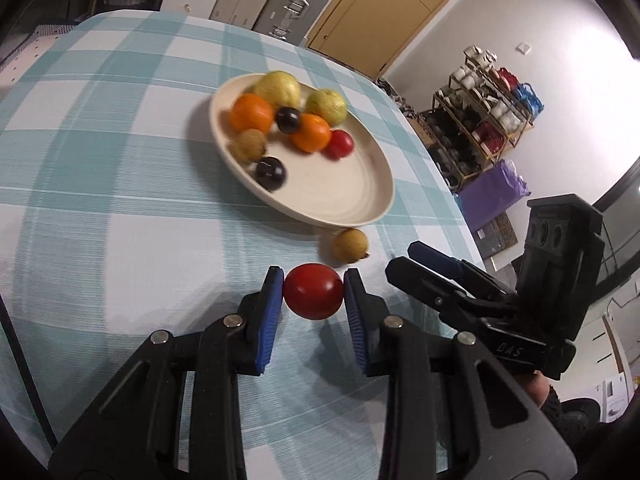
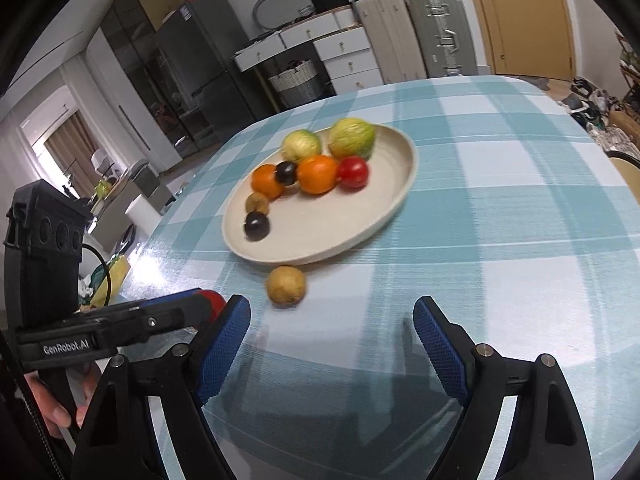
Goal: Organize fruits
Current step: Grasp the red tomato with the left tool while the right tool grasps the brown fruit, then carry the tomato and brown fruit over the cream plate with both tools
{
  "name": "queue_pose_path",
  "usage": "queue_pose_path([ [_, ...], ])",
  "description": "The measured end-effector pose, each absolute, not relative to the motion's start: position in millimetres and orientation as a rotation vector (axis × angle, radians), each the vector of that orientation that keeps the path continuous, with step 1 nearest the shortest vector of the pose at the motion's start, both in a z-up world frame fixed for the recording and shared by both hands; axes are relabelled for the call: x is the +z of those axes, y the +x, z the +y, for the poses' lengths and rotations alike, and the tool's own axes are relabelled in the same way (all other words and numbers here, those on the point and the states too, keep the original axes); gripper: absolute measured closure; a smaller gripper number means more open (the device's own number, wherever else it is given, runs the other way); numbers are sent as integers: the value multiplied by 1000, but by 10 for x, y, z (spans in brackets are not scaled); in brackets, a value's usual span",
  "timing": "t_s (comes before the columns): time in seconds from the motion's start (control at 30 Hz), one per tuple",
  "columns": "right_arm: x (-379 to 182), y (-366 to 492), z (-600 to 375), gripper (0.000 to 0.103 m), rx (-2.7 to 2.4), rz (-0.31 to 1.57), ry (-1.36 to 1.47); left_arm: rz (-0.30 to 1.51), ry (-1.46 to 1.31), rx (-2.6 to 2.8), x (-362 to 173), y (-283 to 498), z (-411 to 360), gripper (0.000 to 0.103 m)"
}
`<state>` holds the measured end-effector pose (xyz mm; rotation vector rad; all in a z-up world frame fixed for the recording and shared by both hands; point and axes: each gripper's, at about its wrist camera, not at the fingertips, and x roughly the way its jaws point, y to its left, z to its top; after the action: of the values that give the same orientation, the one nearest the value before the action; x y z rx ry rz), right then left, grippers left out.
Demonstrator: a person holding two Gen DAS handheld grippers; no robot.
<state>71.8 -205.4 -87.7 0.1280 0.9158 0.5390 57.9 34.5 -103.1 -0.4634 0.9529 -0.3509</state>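
Note:
My left gripper point(image 1: 313, 292) is shut on a red tomato point(image 1: 313, 291), held above the checked cloth near the plate's front; the tomato peeks out in the right wrist view point(image 2: 214, 301). A cream plate point(image 1: 340, 196) holds two green-yellow fruits, two oranges, two dark plums, a brown longan and another red tomato point(image 1: 339, 144). A loose brown longan point(image 1: 350, 245) lies on the cloth just in front of the plate, also in the right wrist view point(image 2: 285, 285). My right gripper point(image 2: 332, 332) is open and empty, just short of that longan; the plate point(image 2: 320, 236) lies beyond.
The table with its teal checked cloth point(image 2: 500, 208) ends at right near a shelf of cups point(image 1: 484, 112) and a purple bag point(image 1: 494, 192). Suitcases point(image 2: 436, 32), white drawers and a wicker basket stand beyond the far edge.

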Motion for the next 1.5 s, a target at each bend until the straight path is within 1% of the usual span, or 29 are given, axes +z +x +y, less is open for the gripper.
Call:
queue_pose_path([
  [0.2,-915,763,-1766,18,574,922,84,945,-504,-326,-1063,522,600,75],
  [0.3,-954,785,-1642,26,579,929,47,946,-522,-319,-1098,507,672,75],
  [0.4,-993,809,-1595,27,561,938,31,947,-525,-317,-1121,496,698,75],
  [0.43,-1009,822,-1582,29,544,941,21,948,-527,-315,-1123,494,696,75],
  [0.57,-1001,841,-1551,42,533,933,1,952,-531,-312,-1132,501,694,75],
  [0.6,-1005,840,-1550,44,531,932,-7,951,-530,-313,-1128,503,691,75],
  [0.63,-1015,845,-1530,48,527,933,-19,949,-524,-310,-1118,500,682,75],
  [0.67,-1021,845,-1526,56,528,937,-23,949,-521,-310,-1113,505,678,75],
  [0.7,-1026,845,-1522,60,527,936,-26,948,-520,-310,-1106,505,673,75],
  [0.77,-1029,843,-1525,74,535,940,-18,949,-515,-305,-1092,504,664,75],
  [0.97,-1008,802,-1558,74,571,944,4,939,-494,-279,-1010,525,633,75],
  [1.17,-901,696,-1607,74,620,898,4,905,-466,-282,-835,624,562,75],
  [1.3,-761,646,-1679,74,635,836,22,889,-452,-287,-730,768,512,75],
  [1.5,-634,747,-1770,74,628,797,53,894,-479,-313,-686,994,478,75],
])
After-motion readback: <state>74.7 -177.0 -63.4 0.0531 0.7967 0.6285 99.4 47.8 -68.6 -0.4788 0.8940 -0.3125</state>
